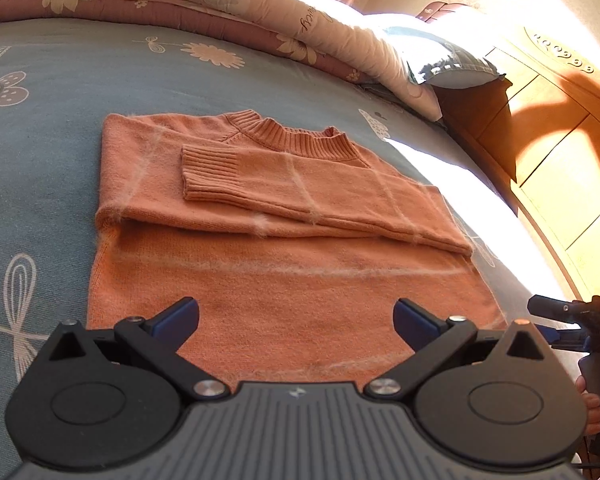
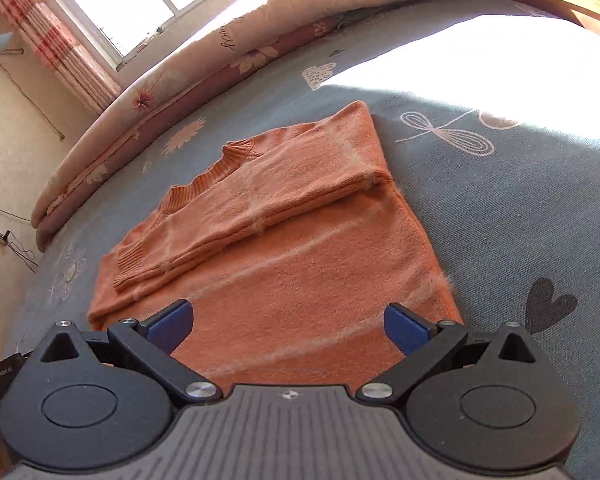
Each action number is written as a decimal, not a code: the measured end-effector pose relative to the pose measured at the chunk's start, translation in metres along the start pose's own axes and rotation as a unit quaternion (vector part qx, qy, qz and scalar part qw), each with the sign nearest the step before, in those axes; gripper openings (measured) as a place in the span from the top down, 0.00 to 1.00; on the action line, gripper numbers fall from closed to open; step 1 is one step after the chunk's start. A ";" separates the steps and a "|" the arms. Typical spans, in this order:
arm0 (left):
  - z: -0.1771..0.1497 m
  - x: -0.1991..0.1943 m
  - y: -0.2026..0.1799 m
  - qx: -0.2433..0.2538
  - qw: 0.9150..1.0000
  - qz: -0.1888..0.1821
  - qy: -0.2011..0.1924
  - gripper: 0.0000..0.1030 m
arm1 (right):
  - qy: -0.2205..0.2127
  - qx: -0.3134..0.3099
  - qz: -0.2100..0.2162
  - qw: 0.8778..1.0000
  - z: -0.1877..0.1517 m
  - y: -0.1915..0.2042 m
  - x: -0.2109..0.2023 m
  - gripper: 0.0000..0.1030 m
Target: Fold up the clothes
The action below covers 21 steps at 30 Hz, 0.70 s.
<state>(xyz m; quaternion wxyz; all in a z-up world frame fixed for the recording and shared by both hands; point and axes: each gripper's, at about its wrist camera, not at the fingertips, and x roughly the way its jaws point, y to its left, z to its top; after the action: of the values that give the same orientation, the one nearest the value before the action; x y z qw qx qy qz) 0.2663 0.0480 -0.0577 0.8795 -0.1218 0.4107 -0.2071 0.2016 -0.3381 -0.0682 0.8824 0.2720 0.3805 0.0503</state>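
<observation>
Sleeves folded in; hem fold judged next.
Orange sweater [image 1: 284,240] laid flat mid-frame on the bed [image 1: 40,184]. Left gripper [image 1: 296,316] and right gripper [image 2: 286,320] held over the hem, jaws spread wide, empty; hem corners to be pinched.

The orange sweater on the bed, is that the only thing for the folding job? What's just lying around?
For the job:
orange sweater
left hand-held gripper, open
right hand-held gripper, open

Just lying about:
flowery quilt
pillow
wooden headboard
blue bedsheet
</observation>
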 end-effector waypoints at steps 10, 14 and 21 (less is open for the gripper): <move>-0.060 -0.028 -0.054 -0.009 0.996 -0.064 0.064 0.01 | 0.043 0.070 0.160 0.984 -0.055 0.001 -0.028 0.00; -0.092 -0.008 -0.060 -0.009 0.992 -0.043 0.115 0.01 | 0.036 0.098 0.136 0.985 -0.095 -0.022 -0.018 0.00; -0.144 -0.041 -0.063 0.052 0.994 -0.013 0.091 0.01 | 0.022 0.093 0.130 0.987 -0.115 -0.050 -0.051 0.00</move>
<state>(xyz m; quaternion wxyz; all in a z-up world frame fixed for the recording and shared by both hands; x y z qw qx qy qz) 0.1144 0.0055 -0.0973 0.8407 -0.0619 0.4764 -0.2499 0.0795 -0.3450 -0.1263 0.8309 0.3985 0.3642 0.1347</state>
